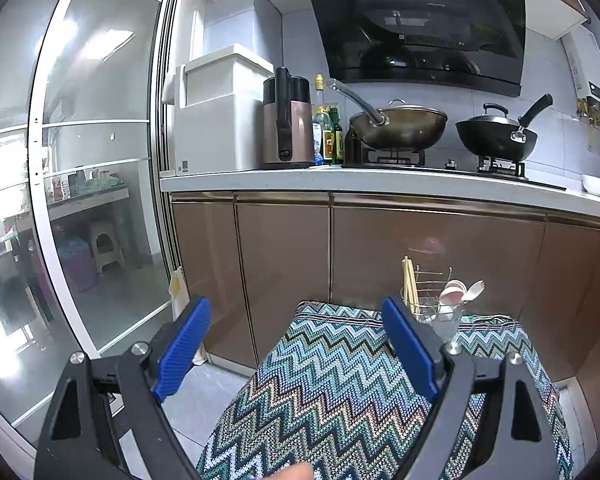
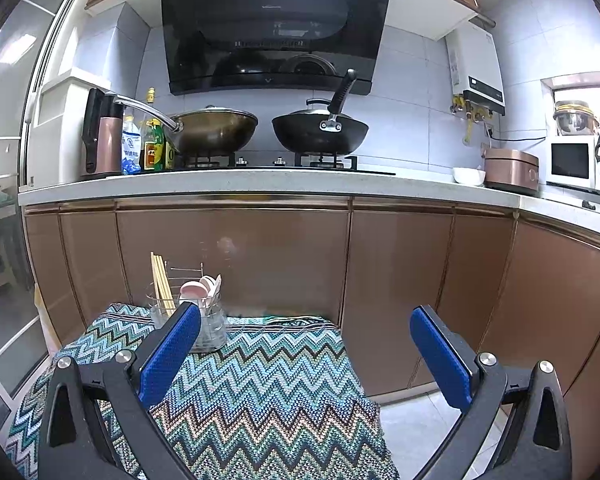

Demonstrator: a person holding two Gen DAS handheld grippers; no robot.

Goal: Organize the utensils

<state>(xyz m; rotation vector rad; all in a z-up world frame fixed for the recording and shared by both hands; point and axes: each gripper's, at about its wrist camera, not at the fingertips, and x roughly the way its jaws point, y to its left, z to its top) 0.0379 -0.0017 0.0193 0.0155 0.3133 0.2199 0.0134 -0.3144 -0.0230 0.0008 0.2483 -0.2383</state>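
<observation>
A wire utensil holder point(image 1: 432, 300) stands at the far edge of a table under a zigzag cloth point(image 1: 332, 392). It holds wooden chopsticks point(image 1: 410, 284) on its left side and pink and white spoons point(image 1: 460, 290) on its right. It also shows in the right wrist view point(image 2: 204, 316), with chopsticks point(image 2: 160, 280) and spoons point(image 2: 202, 286). My left gripper point(image 1: 296, 320) is open and empty, above the cloth's near left part. My right gripper point(image 2: 306, 324) is open and empty, above the cloth, right of the holder.
Brown cabinet doors point(image 2: 236, 256) stand right behind the table, under a white counter point(image 2: 260, 184) with two woks point(image 2: 320, 130), bottles and a kettle. A glass sliding door point(image 1: 92, 160) is at the left. Tiled floor point(image 2: 428, 432) lies right of the table.
</observation>
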